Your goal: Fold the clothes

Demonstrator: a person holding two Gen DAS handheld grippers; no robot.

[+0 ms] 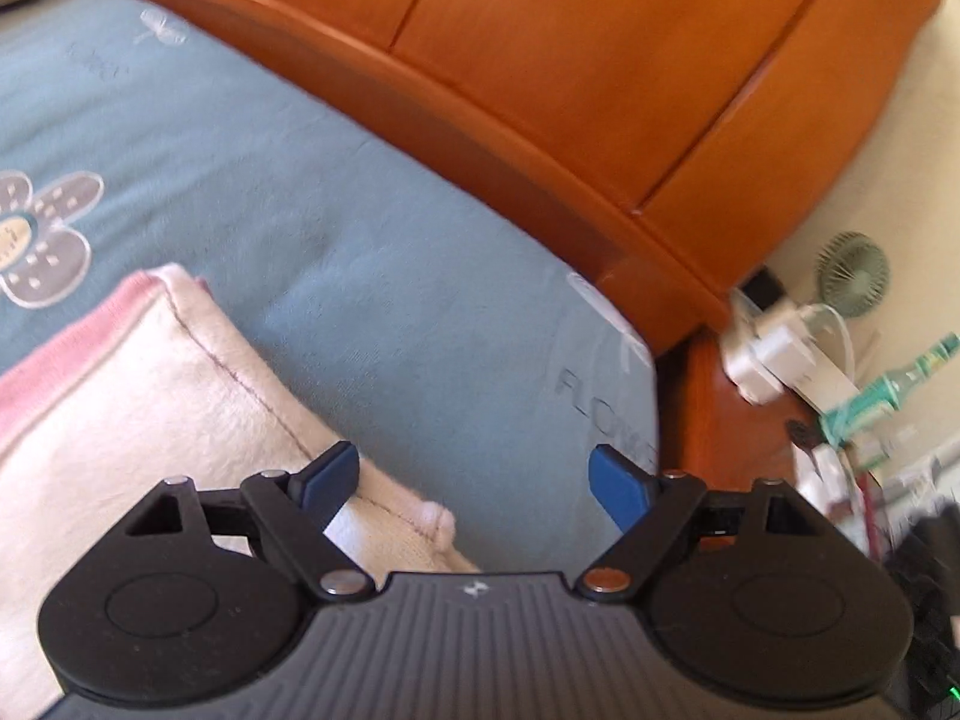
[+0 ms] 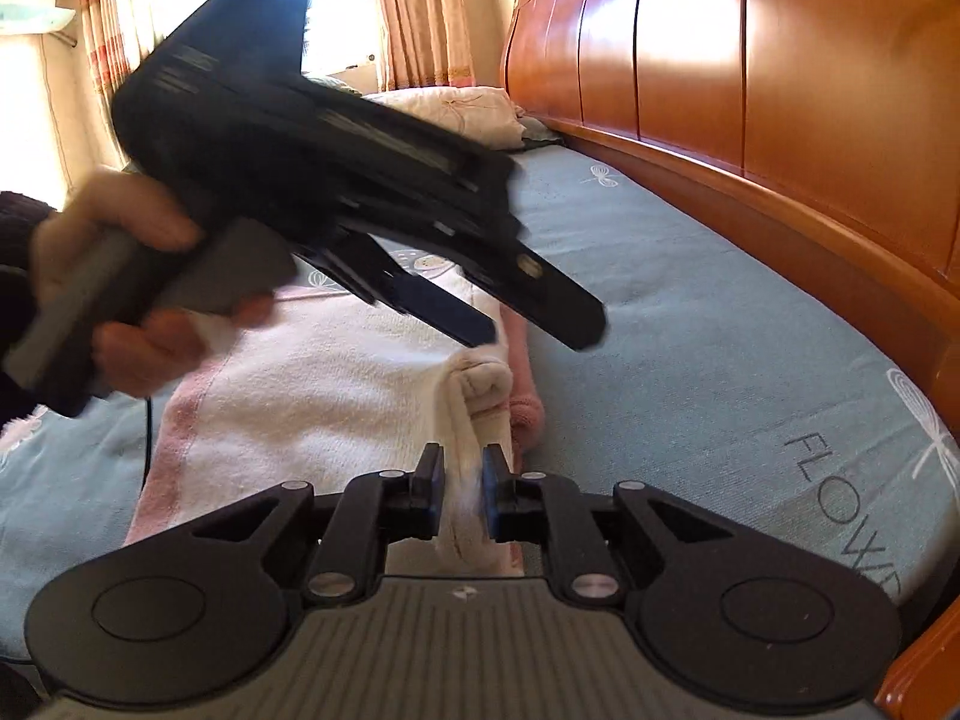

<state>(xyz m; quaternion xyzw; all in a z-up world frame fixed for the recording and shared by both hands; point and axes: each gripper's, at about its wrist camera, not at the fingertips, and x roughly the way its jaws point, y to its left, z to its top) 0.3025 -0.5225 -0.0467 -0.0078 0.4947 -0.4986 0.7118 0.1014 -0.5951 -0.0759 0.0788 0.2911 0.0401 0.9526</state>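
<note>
Pinching a bunched ridge of the cream-and-pink garment (image 2: 336,396), the right gripper (image 2: 462,495) is closing its jaws nearly together on the cloth just ahead of its body. The fold it is gripping is running straight away from it, so the garment's long axis is lying along the tool's own line, toward the far pillow (image 2: 456,111). The rest of the fabric is spreading out to the left of this gripper over the blue bedsheet (image 2: 690,324), with the wooden headboard (image 2: 750,60) rising on the right.

The left gripper (image 1: 474,483) is hovering with its jaws spread wide and nothing between them. From it, the garment (image 1: 150,408) is lying low and to the left, its stitched edge passing just under the left finger. The right gripper is the nearer one, judging by its hold.
</note>
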